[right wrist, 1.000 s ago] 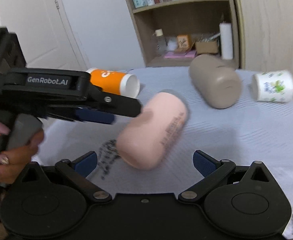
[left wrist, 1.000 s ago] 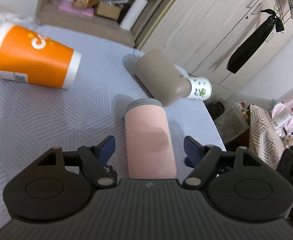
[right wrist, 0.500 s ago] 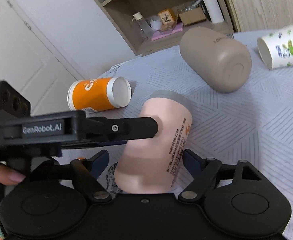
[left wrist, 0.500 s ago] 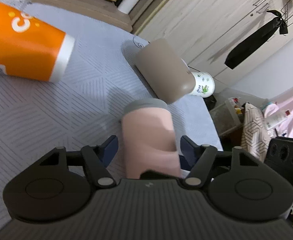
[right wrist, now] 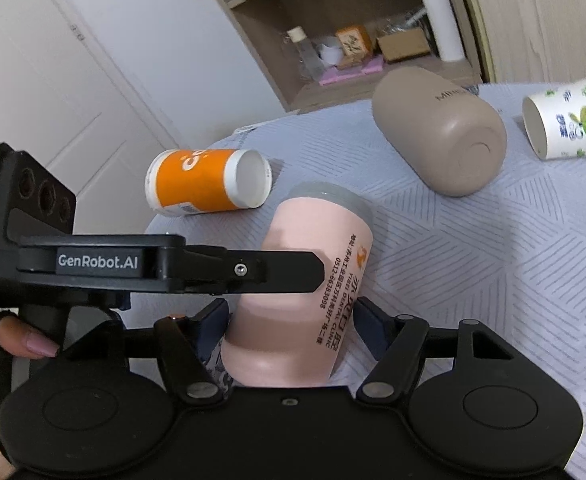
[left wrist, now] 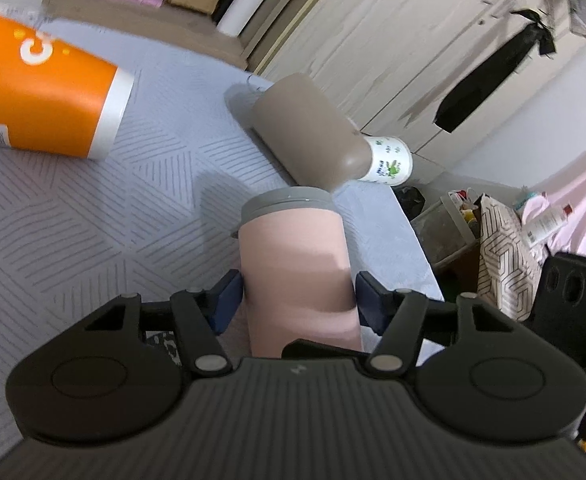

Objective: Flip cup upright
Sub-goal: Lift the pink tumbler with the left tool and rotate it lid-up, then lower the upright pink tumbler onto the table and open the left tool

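A pink cup with a grey lid (left wrist: 297, 268) is tilted up off the grey patterned tablecloth (left wrist: 73, 220), lid end away from me. It also shows in the right wrist view (right wrist: 305, 292). My left gripper (left wrist: 297, 300) is shut on its lower body, blue pads touching both sides. My right gripper (right wrist: 289, 320) is shut on the same cup near its base. The left gripper's finger (right wrist: 253, 270) crosses the cup from the left in the right wrist view.
An orange paper cup (right wrist: 209, 188), a taupe tumbler (right wrist: 441, 136) and a white printed paper cup (right wrist: 569, 124) lie on their sides on the cloth. A shelf unit (right wrist: 373, 40) and wardrobe (left wrist: 413, 40) stand behind. The table's right edge (left wrist: 417, 236) drops to floor clutter.
Both grippers closed in on the pink cup and gripped it. The cup rose from lying flat to a steep tilt, lid end up.
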The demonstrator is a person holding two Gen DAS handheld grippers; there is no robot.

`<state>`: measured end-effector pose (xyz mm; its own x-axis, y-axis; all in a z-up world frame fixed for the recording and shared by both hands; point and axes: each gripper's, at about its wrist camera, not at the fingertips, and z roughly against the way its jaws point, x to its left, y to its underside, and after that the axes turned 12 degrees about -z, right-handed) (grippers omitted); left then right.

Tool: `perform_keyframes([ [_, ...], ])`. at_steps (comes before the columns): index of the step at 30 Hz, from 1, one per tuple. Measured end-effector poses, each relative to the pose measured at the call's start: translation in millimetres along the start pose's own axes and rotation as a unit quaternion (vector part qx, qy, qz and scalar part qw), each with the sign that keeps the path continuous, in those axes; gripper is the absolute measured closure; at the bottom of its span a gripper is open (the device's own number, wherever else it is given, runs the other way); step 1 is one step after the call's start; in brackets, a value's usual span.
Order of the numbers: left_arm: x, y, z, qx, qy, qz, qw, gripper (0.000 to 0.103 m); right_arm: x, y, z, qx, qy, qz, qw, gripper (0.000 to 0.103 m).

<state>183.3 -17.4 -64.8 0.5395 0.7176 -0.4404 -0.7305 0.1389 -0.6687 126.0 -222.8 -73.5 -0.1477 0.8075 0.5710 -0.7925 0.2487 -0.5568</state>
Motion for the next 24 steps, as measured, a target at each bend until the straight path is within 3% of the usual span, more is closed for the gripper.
perform_keyframes([
  [7,-30.0,16.4,29.0,-0.055,-0.025,-0.092,0.9939,0.042,4.4,14.2,18.3,-0.029,-0.032,0.044,0.998,0.029],
  [13,-44.9,22.6,45.0,-0.088,-0.037,-0.14,0.9855,0.042,15.5,26.9,29.9,-0.065,-0.027,0.102,0.992,0.03],
  [18,-58.4,29.1,64.3,-0.124,-0.052,-0.179,0.9745,0.044,38.3,46.6,40.3,-0.124,0.0,0.201,0.972,0.03],
  [21,-65.9,33.6,69.7,-0.136,-0.073,-0.21,0.9655,0.044,46.8,50.6,38.1,-0.14,0.02,0.233,0.962,0.031],
  [24,-68.3,34.0,70.1,-0.141,-0.081,-0.217,0.9626,0.044,52.3,54.0,35.6,-0.156,0.04,0.255,0.953,0.031],
])
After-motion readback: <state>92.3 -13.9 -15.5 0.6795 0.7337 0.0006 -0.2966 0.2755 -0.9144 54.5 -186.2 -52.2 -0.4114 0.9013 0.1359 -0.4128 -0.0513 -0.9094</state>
